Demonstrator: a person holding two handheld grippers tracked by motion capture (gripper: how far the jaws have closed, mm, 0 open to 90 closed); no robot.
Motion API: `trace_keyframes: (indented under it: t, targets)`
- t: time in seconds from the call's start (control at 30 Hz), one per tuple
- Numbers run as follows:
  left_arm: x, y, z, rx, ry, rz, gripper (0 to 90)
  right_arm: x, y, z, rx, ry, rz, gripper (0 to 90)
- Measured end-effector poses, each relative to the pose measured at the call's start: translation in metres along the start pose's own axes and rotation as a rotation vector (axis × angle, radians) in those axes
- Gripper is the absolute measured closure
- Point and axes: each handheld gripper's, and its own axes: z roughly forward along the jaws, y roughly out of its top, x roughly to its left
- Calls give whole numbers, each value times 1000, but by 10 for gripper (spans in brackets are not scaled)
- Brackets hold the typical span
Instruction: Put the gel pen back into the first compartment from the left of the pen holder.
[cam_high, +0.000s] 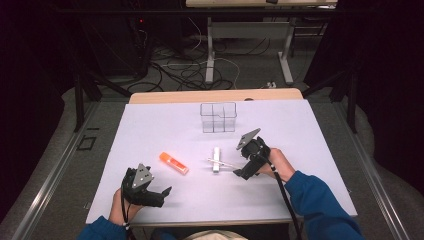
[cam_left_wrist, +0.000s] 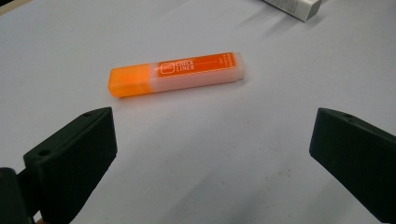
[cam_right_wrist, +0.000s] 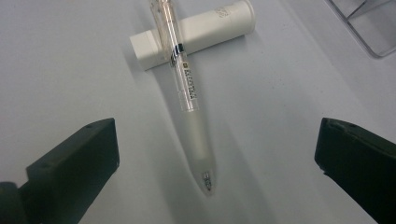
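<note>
Nearest the high view's camera, at about 7 o'clock on the white table (cam_high: 150, 125), the left gripper (cam_high: 165, 191) rests low in the person's hand with its jaws spread wide and nothing between them. Just beyond it, toward 1 o'clock from its tips, lies the orange highlighter (cam_high: 174, 163), flat and apart from the jaws; the left gripper view shows the highlighter (cam_left_wrist: 177, 73) lying crosswise ahead of the open jaws. At about 4 o'clock on the table the right gripper (cam_high: 239, 173) is also wide open and empty, its tips pointing toward 9 o'clock at the clear pen (cam_high: 221, 163), whose tip is just short of them. That pen (cam_right_wrist: 187, 93) lies across a white eraser (cam_right_wrist: 210, 28), touching it. A clear divided organizer (cam_high: 218, 117) stands well apart at 12 o'clock.
</note>
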Motion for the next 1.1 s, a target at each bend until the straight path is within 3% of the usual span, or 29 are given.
trace_keyframes:
  t: [0.3, 0.4, 0.43, 0.7, 0.87, 1.1]
  targets:
    - [0, 0, 1, -1, 4, 5, 7, 7, 9, 7, 26, -20, -67, 312]
    - [0, 0, 1, 3, 4, 6, 8, 10, 11, 8, 39, -25, -74, 359]
    - [0, 0, 1, 5, 2, 5, 9, 12, 14, 10, 37, -21, -95, 421]
    - [0, 0, 1, 5, 3, 4, 9, 21, 27, 18, 70, -34, -137, 557]
    - [1, 0, 1, 7, 5, 5, 10, 25, 38, 24, 114, -47, -206, 662]
    - [1, 0, 1, 6, 3, 4, 9, 28, 43, 32, 161, -55, -258, 713]
